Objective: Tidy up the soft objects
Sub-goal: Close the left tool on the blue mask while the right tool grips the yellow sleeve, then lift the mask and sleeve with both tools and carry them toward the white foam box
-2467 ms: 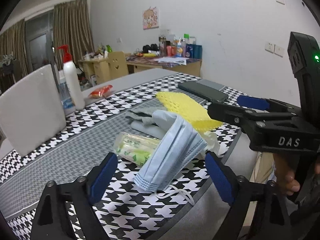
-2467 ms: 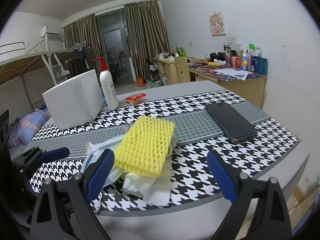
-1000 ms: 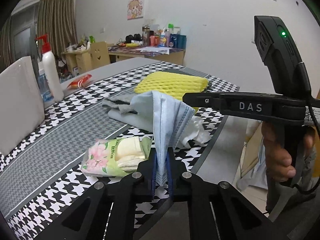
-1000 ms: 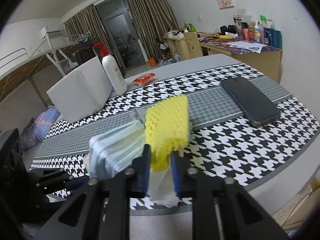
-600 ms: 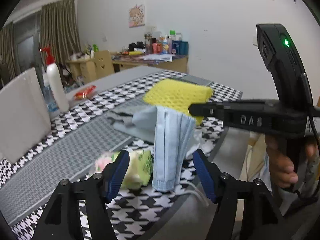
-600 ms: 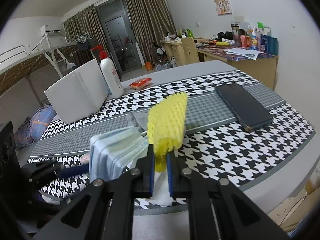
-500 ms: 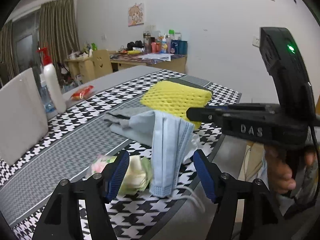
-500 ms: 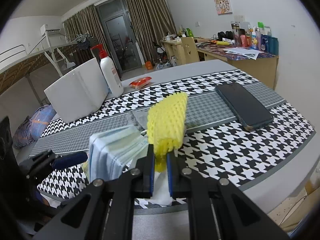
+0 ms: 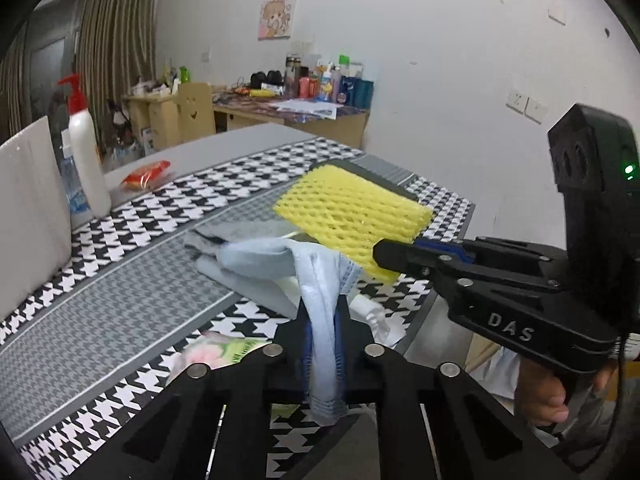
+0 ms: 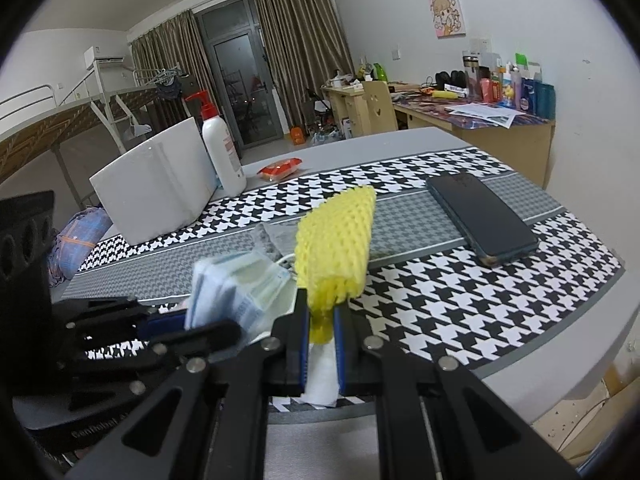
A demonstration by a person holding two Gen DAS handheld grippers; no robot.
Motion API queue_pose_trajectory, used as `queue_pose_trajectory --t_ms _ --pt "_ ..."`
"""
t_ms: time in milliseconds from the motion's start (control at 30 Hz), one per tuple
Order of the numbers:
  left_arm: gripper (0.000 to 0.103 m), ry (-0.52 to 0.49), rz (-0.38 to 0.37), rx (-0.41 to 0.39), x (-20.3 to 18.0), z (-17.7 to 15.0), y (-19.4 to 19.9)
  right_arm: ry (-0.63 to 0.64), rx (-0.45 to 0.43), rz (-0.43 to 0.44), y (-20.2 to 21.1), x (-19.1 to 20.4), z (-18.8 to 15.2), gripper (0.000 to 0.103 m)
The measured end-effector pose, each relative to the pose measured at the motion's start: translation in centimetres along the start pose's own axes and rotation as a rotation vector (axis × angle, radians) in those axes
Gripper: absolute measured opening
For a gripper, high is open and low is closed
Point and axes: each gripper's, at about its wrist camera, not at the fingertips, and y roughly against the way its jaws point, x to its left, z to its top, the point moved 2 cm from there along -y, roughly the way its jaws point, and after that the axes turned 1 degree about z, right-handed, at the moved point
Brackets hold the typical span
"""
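Observation:
In the left wrist view my left gripper (image 9: 322, 344) is shut on a light blue face mask (image 9: 320, 280), which hangs folded between the blue pads, lifted off the houndstooth table runner (image 9: 120, 280). My right gripper (image 9: 386, 256) reaches in from the right, shut on a yellow foam net (image 9: 352, 212) that sticks out level over the table. The right wrist view shows my right gripper (image 10: 322, 336) clamping the yellow foam net (image 10: 336, 240), with the face mask (image 10: 232, 284) and my left gripper (image 10: 200, 326) close on its left.
A tissue pack (image 9: 224, 354), grey cloth (image 9: 240, 276) and white tissue (image 9: 372, 316) lie under the grippers. A dark phone (image 10: 480, 216) lies to the right. A white box (image 10: 156, 184), pump bottle (image 10: 220, 152) and red packet (image 10: 280, 168) stand farther back. The table edge is near.
My left gripper, open around the mask half a second ago, has shut on it again and lifted it a little. The right gripper keeps its hold on the foam net.

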Motion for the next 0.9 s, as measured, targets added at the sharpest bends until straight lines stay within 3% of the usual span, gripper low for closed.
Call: queue_pose_trajectory --t_ms 533,900 --pt "0.009 -0.012 0.064 -0.142 1.3 2.4 5.5 0.045 -0.09 -0.013 2.3 1.5 1.9 0.014" --pt "0.009 -0.005 0.117 -0.195 2.2 3.2 7.7 0.084 -0.128 -0.02 3.4 3.1 2.9 0.014"
